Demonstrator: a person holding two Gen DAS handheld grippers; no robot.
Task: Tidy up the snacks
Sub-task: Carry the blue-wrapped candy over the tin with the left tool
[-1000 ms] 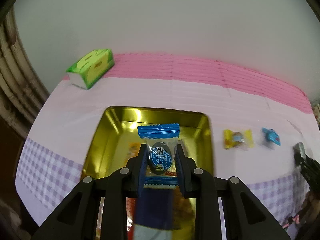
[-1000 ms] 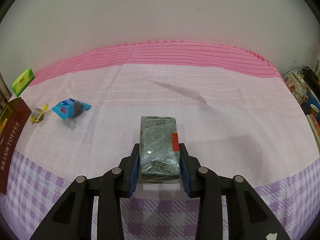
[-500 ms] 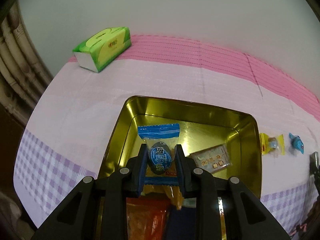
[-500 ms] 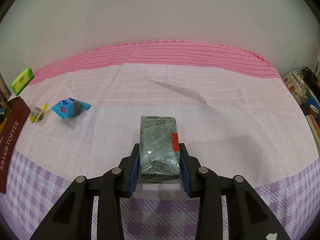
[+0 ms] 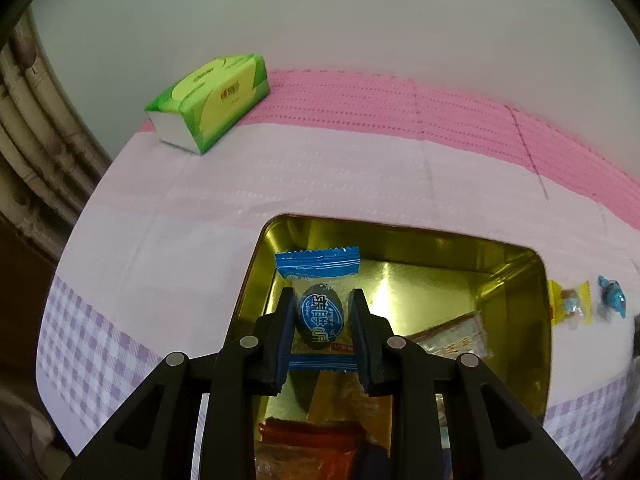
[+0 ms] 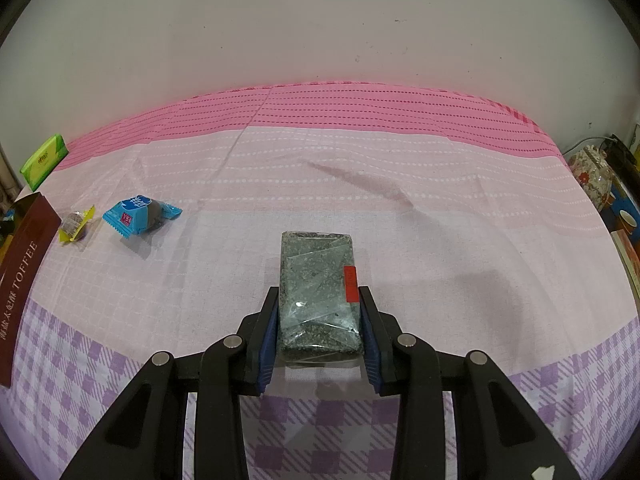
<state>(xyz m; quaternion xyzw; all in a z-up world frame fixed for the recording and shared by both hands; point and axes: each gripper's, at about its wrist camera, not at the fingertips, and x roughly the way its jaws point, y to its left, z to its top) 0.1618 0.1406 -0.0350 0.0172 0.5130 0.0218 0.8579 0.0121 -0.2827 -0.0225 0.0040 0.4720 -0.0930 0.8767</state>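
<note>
Pale wall (image 6: 320, 20), pink-clothed table (image 6: 400, 152)

a home table, lived-in room

domestic setting: pink-and-lilac checked tablecloth (image 6: 400, 200) against a plain wall (image 6: 320, 40), green tissue pack (image 5: 212, 100), floral teapot (image 6: 594, 176) and paper cup (image 6: 629, 222) at right edge, old pipes (image 5: 36, 140) in corner.

My left gripper (image 5: 320, 316) pinches a blue-wrapped candy (image 5: 319, 314) over the gold tin (image 5: 400, 236), green tissue pack (image 5: 210, 102) at the tabletop's far-left corner.
</note>
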